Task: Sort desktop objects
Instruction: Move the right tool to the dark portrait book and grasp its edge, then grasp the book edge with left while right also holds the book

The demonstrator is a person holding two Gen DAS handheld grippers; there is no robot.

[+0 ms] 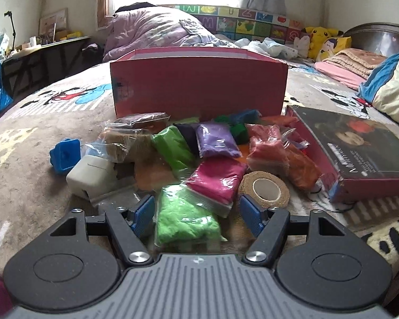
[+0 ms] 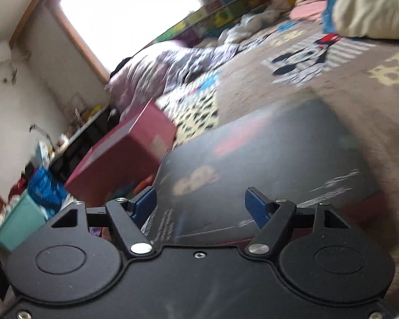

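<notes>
Your left gripper (image 1: 196,214) hangs wide open over a bright green clay bag (image 1: 185,218) at the near edge of the bag pile, pads clear of it. Your right gripper (image 2: 200,206), also spread with nothing gripped, hovers above the dark box lid (image 2: 266,164) beside the pink box (image 2: 135,156).

Bags (image 1: 199,156) lie before the box (image 1: 199,85), lid (image 1: 364,154) to their right.

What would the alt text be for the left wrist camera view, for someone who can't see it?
The left gripper hangs open over a bright green bag at the near edge of a pile of coloured clay bags on a cartoon-print blanket. A tan tape roll, white charger and blue cube lie around the pile, with an open pink box behind it and a dark lid at right.
</notes>
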